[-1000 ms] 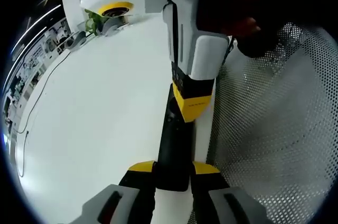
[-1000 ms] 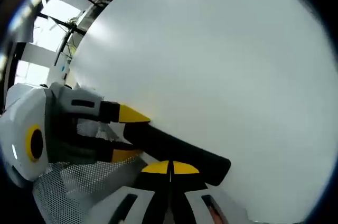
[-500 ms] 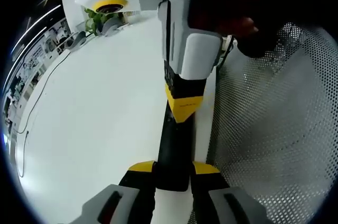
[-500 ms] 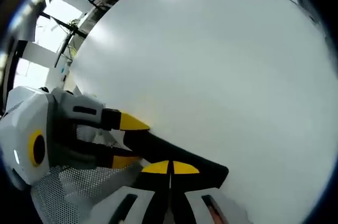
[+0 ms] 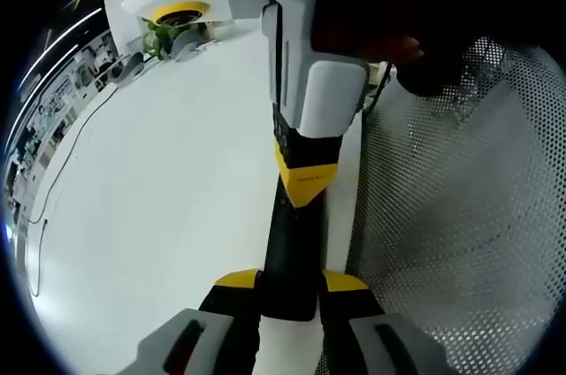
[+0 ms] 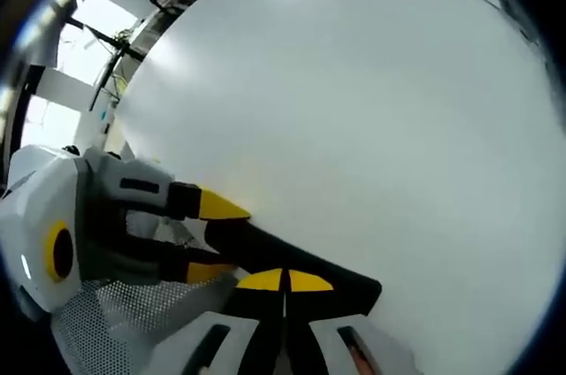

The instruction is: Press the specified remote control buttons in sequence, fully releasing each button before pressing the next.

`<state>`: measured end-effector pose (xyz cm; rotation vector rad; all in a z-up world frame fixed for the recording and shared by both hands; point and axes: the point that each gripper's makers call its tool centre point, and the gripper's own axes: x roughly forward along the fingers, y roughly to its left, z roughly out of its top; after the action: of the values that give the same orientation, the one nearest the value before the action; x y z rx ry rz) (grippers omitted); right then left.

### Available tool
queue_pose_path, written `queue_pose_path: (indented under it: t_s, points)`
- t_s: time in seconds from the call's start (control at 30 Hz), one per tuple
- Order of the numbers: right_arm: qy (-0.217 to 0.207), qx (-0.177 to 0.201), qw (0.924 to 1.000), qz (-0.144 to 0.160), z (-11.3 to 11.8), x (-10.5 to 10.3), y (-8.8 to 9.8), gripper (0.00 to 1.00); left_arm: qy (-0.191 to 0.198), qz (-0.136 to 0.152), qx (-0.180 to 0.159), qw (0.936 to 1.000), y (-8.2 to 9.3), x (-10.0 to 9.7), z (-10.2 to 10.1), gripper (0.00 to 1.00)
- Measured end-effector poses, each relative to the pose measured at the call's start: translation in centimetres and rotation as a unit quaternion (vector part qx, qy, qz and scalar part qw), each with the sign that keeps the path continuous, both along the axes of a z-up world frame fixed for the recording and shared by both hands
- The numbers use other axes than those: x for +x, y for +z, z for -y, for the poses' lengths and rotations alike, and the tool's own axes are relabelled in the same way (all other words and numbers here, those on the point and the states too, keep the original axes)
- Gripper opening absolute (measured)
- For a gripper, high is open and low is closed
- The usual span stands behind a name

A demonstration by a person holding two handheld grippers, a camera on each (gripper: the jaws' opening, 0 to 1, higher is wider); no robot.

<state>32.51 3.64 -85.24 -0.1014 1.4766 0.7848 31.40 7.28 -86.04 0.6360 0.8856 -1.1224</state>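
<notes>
Now two tongs: left tongs pinch one remote, right tongs pressed together.

No readable text in either of my views. Faint dark marking on yellow tip of my right gripper in left gripper view, too small and blurred to read. Black remote shows no legible button labels or brand. My left gripper in right gripper view bears no readable print.
</notes>
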Motion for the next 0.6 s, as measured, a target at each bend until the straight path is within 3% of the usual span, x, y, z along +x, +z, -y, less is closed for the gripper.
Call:
queue_pose_path:
  t_s: [0.17, 0.3, 0.5, 0.6]
  points:
    - [-0.018, 0.011, 0.9998, -0.005, 0.0, -0.1, 0.2, 0.0, 0.0, 0.001, -0.002, 1.0, 0.1, 0.0, 0.0, 0.25]
    - [-0.007, 0.007, 0.9999, 0.004, -0.1, -0.4, 0.3, 0.0, 0.001, 0.003, -0.005, 1.0, 0.1, -0.1, 0.0, 0.25]
    - [-0.007, 0.044, 0.999, -0.001, -1.5, -0.6, 0.7, 0.0, 0.004, 0.004, -0.007, 1.0, 0.1, -0.1, 0.0, 0.25]
    - [-0.007, 0.046, 0.9989, -0.001, -1.6, -0.7, 0.7, 0.0, 0.004, 0.004, -0.008, 1.0, 0.1, -0.1, -0.1, 0.25]
